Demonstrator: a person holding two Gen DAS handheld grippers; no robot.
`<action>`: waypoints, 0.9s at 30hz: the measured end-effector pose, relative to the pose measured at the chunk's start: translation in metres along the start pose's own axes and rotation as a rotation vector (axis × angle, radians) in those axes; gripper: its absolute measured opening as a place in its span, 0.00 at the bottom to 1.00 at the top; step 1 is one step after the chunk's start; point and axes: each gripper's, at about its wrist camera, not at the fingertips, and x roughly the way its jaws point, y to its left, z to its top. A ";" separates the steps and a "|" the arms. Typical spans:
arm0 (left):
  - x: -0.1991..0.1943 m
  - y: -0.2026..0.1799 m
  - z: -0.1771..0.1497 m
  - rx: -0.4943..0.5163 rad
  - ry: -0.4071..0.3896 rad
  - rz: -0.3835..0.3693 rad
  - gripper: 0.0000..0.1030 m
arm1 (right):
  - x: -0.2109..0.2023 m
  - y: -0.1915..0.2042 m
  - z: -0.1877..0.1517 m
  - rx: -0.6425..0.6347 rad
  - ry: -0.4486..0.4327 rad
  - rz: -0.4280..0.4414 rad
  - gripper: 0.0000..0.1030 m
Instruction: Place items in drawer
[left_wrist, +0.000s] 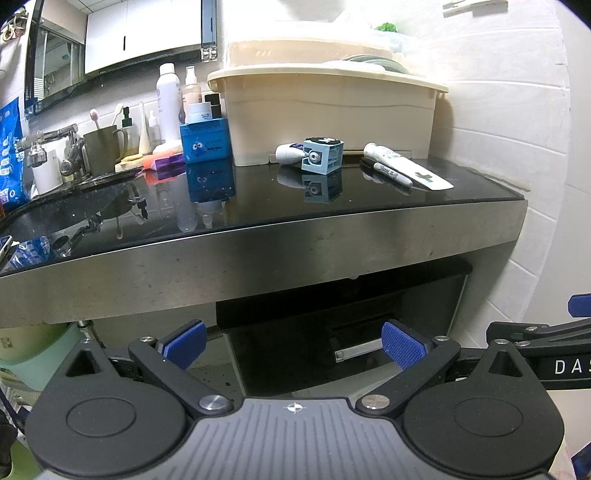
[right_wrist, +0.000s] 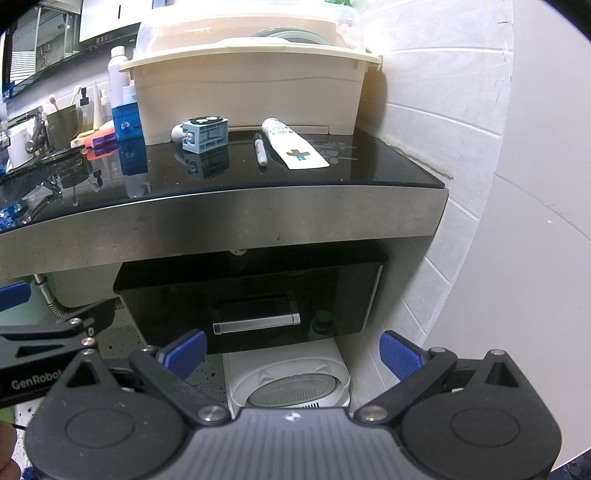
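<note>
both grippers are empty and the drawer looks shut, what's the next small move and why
Probably ease the open right gripper forward to the silver bar handle of the shut black drawer. The handle sits just ahead of its fingers, and the black marker pen, white tube with a cross and pale blue block all lie on the glossy black countertop, with nowhere to go yet.

The black drawer (right_wrist: 255, 299) sits under the counter and is shut, with a shiny silver handle (right_wrist: 256, 323) on its front. Up on the dark counter are four small things. A light blue block (right_wrist: 205, 136) with a black top stands in the middle. A small white bottle (left_wrist: 290, 153) lies on its side just behind it on the left. A black marker (right_wrist: 259, 147) lies flat to the right, just beside a white tube (right_wrist: 293, 146) with a dark cross on it
</note>
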 end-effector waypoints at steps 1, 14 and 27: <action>0.000 0.000 -0.001 -0.002 0.000 -0.001 0.99 | 0.000 0.000 0.000 0.001 0.000 0.000 0.98; 0.000 0.002 -0.002 -0.003 0.002 0.003 0.99 | 0.002 -0.001 0.001 0.002 0.001 0.002 0.98; 0.001 0.000 0.001 0.000 0.000 0.008 0.99 | 0.001 0.001 0.001 -0.001 0.001 0.001 0.98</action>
